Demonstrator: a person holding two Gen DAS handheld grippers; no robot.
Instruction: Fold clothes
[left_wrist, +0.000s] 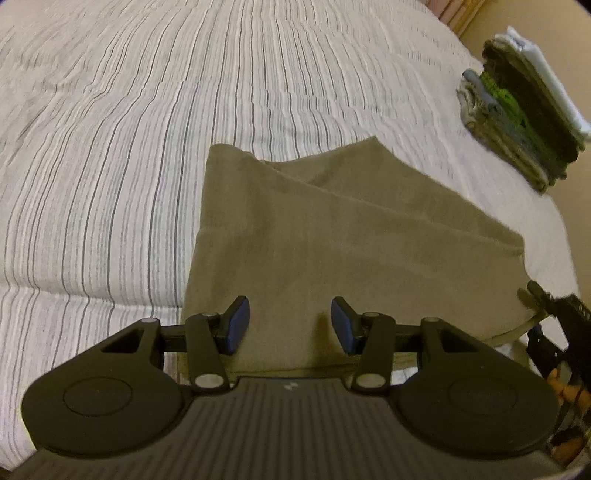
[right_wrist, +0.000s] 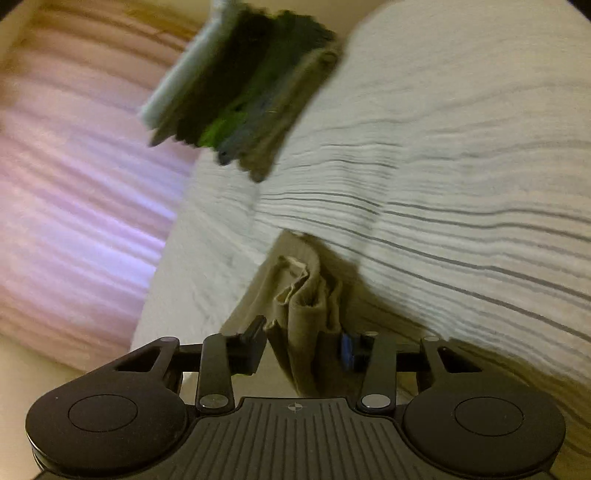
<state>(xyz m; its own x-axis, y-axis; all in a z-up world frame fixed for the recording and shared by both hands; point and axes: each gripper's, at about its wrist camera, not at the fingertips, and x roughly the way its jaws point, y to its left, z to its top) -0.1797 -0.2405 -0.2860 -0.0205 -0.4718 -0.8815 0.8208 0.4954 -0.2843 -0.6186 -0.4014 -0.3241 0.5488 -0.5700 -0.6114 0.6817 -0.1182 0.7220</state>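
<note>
The right claw (right_wrist: 304, 345) fills the lower centre of the frame, its two fingers set apart with bunched layers of an olive-tan garment (right_wrist: 308, 295) standing between them. The garment's folded edges rise toward mid-frame. Behind it, a bed (right_wrist: 461, 177) with a white, grey-striped cover fills the right side. At upper centre sits a blurred stack of folded clothes (right_wrist: 240, 92), white, dark, green and tan.
</note>
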